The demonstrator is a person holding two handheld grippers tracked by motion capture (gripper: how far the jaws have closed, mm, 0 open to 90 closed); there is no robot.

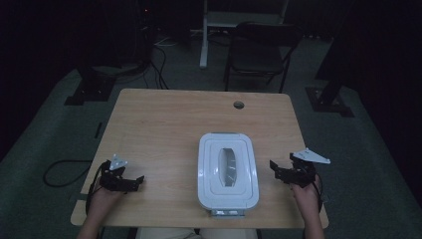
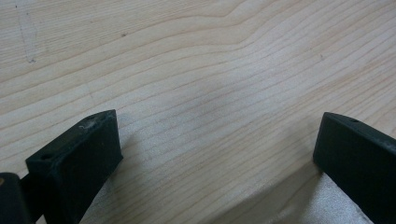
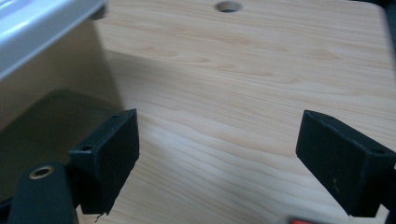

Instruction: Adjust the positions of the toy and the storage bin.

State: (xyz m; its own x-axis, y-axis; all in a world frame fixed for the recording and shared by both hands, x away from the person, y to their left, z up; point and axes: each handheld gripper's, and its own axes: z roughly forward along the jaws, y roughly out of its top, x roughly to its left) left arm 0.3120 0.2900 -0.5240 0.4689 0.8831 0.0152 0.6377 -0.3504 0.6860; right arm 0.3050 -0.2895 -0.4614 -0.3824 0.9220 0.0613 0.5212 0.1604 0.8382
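A white plastic box [image 1: 228, 172] with a clip-on lid and a clear oval window stands on the wooden table [image 1: 164, 129], near its front edge. My left gripper [image 1: 138, 180] rests low over the table at the front left, open, with bare wood between its jaws [image 2: 219, 135]. To the right of the box, my right gripper [image 1: 274, 168] is held a little above the table, its tips toward the box. It is open with nothing between the jaws [image 3: 219, 135]. The box's white rim [image 3: 42, 28] fills the top left corner of the right gripper view.
A round cable hole [image 1: 239, 105] sits near the table's far edge and is also in the right gripper view [image 3: 228, 6]. Behind the table stand a dark chair [image 1: 259, 50] and a white post [image 1: 204, 35]. A cable [image 1: 59, 172] loops on the floor at the left.
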